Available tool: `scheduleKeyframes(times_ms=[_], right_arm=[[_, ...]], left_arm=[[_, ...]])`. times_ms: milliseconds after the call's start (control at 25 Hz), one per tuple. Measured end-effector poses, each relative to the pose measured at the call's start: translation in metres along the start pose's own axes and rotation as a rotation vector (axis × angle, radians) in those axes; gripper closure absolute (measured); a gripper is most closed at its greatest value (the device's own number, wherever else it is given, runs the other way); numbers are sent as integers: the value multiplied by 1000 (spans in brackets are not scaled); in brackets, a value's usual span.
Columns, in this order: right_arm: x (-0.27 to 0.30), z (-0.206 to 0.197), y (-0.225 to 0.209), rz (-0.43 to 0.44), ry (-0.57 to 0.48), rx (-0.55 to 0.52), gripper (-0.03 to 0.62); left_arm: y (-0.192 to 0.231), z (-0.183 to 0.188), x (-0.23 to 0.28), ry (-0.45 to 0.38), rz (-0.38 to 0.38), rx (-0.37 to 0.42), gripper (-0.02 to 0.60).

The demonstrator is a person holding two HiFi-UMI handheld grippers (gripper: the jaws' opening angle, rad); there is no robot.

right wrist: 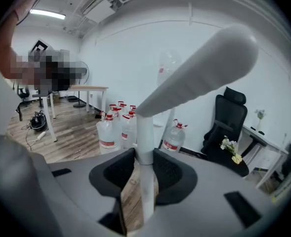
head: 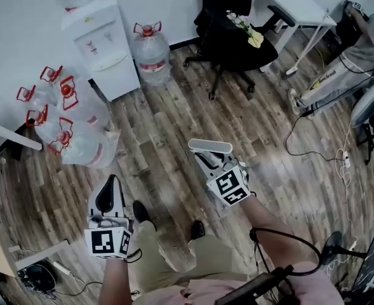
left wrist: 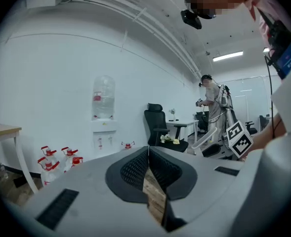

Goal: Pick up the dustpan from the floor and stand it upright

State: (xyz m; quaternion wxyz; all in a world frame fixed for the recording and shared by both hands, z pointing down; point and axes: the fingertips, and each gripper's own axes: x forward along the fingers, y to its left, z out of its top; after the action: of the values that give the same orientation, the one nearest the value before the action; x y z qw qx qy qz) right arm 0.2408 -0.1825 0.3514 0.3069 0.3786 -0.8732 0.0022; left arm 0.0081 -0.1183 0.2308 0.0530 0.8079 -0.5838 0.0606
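While the right tool is closed on the dustpan handle, the thin white shaft stands upright between its jaws and the thick grip leans up to the right. The left tool is closed on nothing. From the head view, only the grip shows, above the wooden floor, with the water bottles and the office chair well apart.
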Motion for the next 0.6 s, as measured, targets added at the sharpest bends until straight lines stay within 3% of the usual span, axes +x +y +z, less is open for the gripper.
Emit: scheduleKeyframes(times_ms=[320,600], right_arm=[[-111,-60,-76,-219,53,130,464],[-181,-111,-106,-345,92,236,456]], left_arm=[[-96,59,24,-26,-162,44,567],[-175,87,31,-27,-310,93,567]])
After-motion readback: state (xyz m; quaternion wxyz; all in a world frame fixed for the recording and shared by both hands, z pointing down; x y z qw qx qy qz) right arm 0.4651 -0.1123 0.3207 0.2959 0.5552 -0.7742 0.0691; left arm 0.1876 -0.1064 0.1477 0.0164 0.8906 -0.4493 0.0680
